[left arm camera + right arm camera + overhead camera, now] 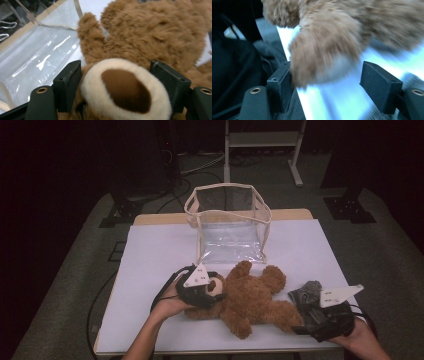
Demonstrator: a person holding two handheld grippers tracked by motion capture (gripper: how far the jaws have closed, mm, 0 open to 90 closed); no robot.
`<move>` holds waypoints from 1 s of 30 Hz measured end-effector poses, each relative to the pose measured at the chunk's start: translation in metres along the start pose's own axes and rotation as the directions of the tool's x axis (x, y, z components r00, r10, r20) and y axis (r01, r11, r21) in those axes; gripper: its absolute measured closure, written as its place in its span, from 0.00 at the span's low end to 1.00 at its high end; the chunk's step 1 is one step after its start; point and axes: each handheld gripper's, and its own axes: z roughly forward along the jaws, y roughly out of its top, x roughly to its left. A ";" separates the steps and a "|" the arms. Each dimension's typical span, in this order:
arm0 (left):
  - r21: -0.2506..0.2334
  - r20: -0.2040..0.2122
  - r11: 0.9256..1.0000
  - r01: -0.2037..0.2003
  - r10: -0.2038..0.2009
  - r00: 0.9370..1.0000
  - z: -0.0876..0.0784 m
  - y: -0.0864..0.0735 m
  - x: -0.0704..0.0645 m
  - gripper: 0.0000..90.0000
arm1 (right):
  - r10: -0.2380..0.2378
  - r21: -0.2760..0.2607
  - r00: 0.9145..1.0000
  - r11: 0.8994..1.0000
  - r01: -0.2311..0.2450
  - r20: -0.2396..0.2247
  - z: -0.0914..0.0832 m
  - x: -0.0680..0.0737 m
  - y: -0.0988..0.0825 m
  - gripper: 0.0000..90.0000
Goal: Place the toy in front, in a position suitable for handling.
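A brown teddy bear [250, 300] lies on its back on the white table cover [150, 255], head to the left. My left gripper [217, 292] is at the bear's head. In the left gripper view the cream muzzle [125, 92] sits between the jaws of my left gripper [120, 85], fur brushing both pads, with no clear squeeze. My right gripper [300, 322] is at the bear's lower leg. In the right gripper view the furry leg [324, 55] hangs between the jaws of my right gripper [334, 85], against the left pad [280, 80] and clear of the right one.
A clear plastic bag with cream trim [230, 220] stands open behind the bear, also close by as the clear bag [37, 55] in the left gripper view. A crumpled grey cloth [306, 292] lies by my right gripper. The table's front edge [200, 351] runs just below the bear.
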 end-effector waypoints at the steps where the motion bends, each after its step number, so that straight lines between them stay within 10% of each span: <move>1: 0.000 0.000 1.000 0.000 0.000 1.000 0.000 0.000 0.000 0.29 | 0.019 -0.025 1.000 1.000 -0.019 0.011 -0.008 -0.003 -0.003 0.30; 6: -0.044 0.025 0.999 -0.002 0.003 1.000 -0.009 0.000 0.001 0.28 | 0.101 -0.067 0.979 0.994 -0.090 0.175 -0.037 -0.028 -0.016 0.31; 11: -0.050 0.011 0.998 -0.034 0.035 0.999 -0.021 0.003 0.004 0.26 | 0.151 -0.080 0.961 0.987 -0.136 0.232 -0.043 -0.051 -0.021 0.35; 16: -0.008 -0.014 1.000 -0.027 0.026 1.000 -0.028 -0.004 0.013 0.15 | 0.175 0.017 0.949 0.982 -0.186 0.261 -0.022 -0.080 -0.027 0.35; 22: -0.001 0.018 0.999 0.050 -0.050 0.999 -0.026 -0.018 0.026 0.15 | 0.136 0.093 0.955 0.982 -0.165 0.262 0.007 -0.087 -0.029 0.34; 30: -0.007 0.069 0.998 0.067 -0.066 0.995 -0.024 -0.025 0.017 0.25 | 0.084 0.058 0.938 0.992 -0.110 0.337 0.014 -0.076 -0.040 0.50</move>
